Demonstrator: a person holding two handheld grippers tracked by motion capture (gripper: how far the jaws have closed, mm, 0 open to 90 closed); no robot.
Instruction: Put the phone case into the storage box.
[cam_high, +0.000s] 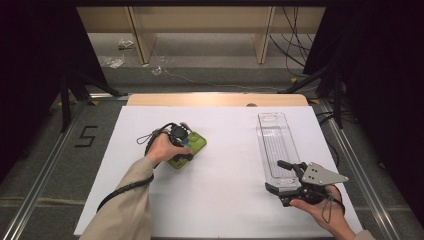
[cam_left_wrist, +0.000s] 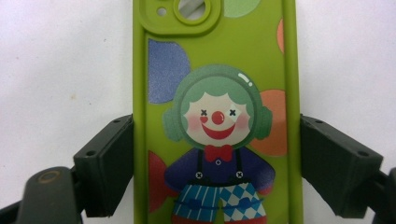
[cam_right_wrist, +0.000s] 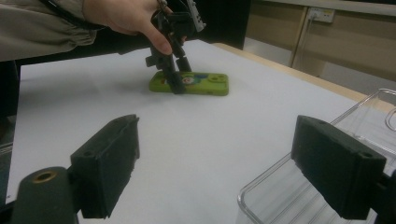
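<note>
- White sheet (cam_high: 220, 200) covers the table top, with grey floor around it, a "5" marked on the floor at the left, and wooden furniture legs plus loose cables at the far end.
- Green phone case (cam_high: 187, 150) lies flat on the sheet, left of centre. It's back side up, so you can see the cartoon clown (cam_left_wrist: 217, 121) print and the camera cutout (cam_left_wrist: 191, 9) at its far end in the left gripper view.
- Left gripper (cam_high: 181, 146) comes down onto the case from above, held in the person's left hand (cam_high: 161, 148), beige sleeve (cam_high: 125, 205) running in from the near edge.
- In the left gripper view its two black jaws sit on either side of the case. The left one looks right up against the case's long edge, while the right one has a thin strip of white between it and the case. So it brackets the case and isn't clamped on it as far as I can tell.
- Case is flat on the sheet, not lifted.
- Clear plastic tray (cam_high: 276, 145) lies lengthwise on the right side of the sheet, well apart from the case.
- Right gripper (cam_high: 287, 175) sits at the tray's near end, held in the right hand (cam_high: 325, 210), grey plate (cam_high: 322, 175) on top.
- In its own view the jaws are spread wide with nothing between them, and the tray's rim (cam_right_wrist: 261, 186) is just beside and below the right jaw.
</note>
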